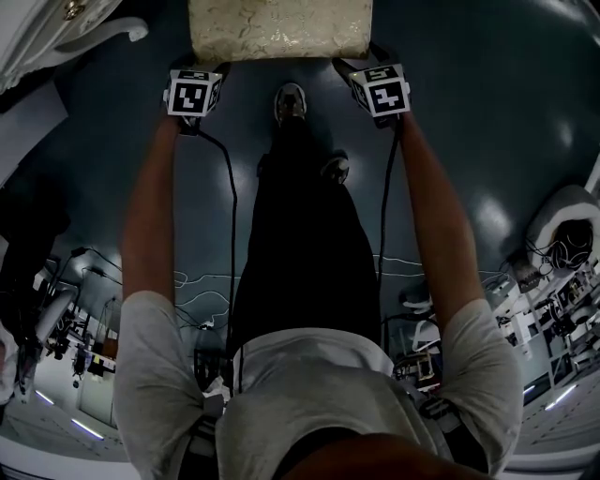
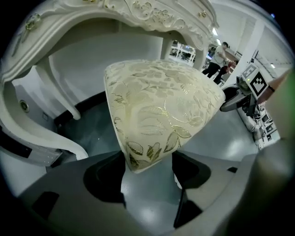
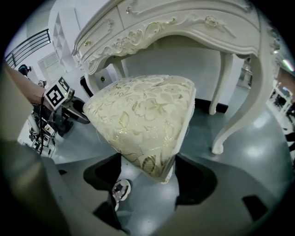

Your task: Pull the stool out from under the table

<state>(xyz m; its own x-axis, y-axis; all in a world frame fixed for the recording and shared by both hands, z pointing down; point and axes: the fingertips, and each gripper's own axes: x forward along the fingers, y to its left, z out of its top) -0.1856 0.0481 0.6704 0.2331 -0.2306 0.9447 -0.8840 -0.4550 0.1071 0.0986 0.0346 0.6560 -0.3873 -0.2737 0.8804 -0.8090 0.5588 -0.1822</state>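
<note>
The stool point(image 1: 281, 28) has a cream seat with a gold leaf pattern and stands on the dark floor in front of me, outside the white carved table point(image 3: 184, 23). My left gripper point(image 1: 204, 67) is at the seat's near left corner. In the left gripper view that corner point(image 2: 156, 106) lies between the jaws of the left gripper point(image 2: 148, 161), which stand wide around it. My right gripper point(image 1: 356, 67) is at the near right corner. Its jaws point(image 3: 149, 163) close against the sides of the seat point(image 3: 143, 115).
The table's curved legs point(image 3: 239, 115) and its side point(image 2: 50, 138) stand just behind the stool. My shoes point(image 1: 292, 101) are on the floor right below the seat. Cables trail from both grippers. Shelves and equipment point(image 1: 562, 281) crowd the right, and people point(image 2: 219, 57) stand far back.
</note>
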